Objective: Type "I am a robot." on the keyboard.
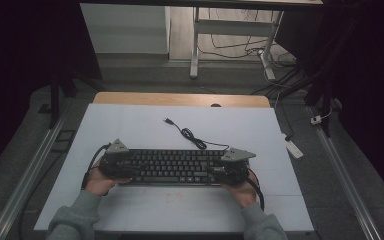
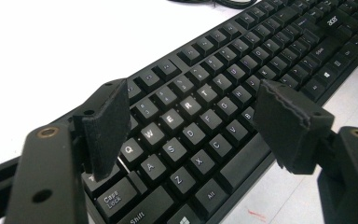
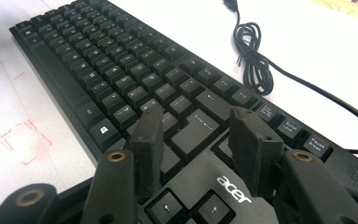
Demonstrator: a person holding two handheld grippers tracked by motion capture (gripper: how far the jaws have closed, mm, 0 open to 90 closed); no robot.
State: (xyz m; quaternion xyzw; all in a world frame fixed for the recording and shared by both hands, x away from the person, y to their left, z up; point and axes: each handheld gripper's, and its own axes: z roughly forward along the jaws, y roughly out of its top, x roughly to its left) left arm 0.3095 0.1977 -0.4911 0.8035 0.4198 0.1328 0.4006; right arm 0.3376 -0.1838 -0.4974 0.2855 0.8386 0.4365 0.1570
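I have a black keyboard [image 1: 172, 166] lying flat on the white surface [image 1: 130, 130], near my edge of it, with one set of fingers at each end. My left fingers [image 2: 191, 126] are released, standing wide above the letter keys at the left end, with nothing between them. My right fingers [image 3: 198, 149] stand parted over the right end by the arrow keys; they look unclenched, pressing on nothing. If I close either pair here, the pads would likely catch on keycaps, not the body, and could press keys or pry one loose. The cable [image 3: 256, 70] lies coiled just past the far edge; sliding the keyboard away could bunch it or drag the plug [image 1: 167, 120].
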